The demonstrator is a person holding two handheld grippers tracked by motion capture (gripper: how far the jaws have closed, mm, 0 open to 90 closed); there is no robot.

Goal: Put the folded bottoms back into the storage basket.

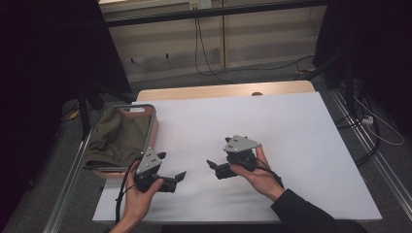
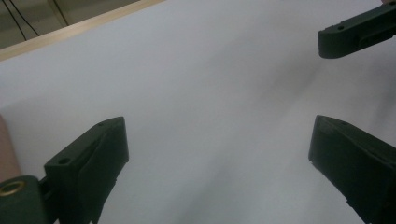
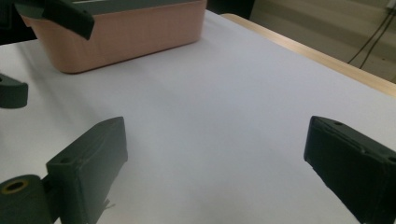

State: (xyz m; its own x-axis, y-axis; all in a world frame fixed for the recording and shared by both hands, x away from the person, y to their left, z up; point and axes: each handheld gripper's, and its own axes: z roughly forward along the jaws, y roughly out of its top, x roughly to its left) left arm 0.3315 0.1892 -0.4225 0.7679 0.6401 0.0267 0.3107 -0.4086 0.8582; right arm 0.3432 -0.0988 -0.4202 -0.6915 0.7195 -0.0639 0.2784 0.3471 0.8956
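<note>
Both grippers, left gripper [image 1: 176, 176] and right gripper [image 1: 214, 167], hover low over the white table [image 1: 291, 136], jaws spread wide, holding nothing; the pink basket [image 3: 121, 39] of olive cloth [image 1: 116, 136] sits left; approach it slowly, I'd say

pink basket [image 1: 153, 127] | holds olive cloth [image 1: 116, 138] | table's [image 1: 291, 126] left edge | upright
</note>
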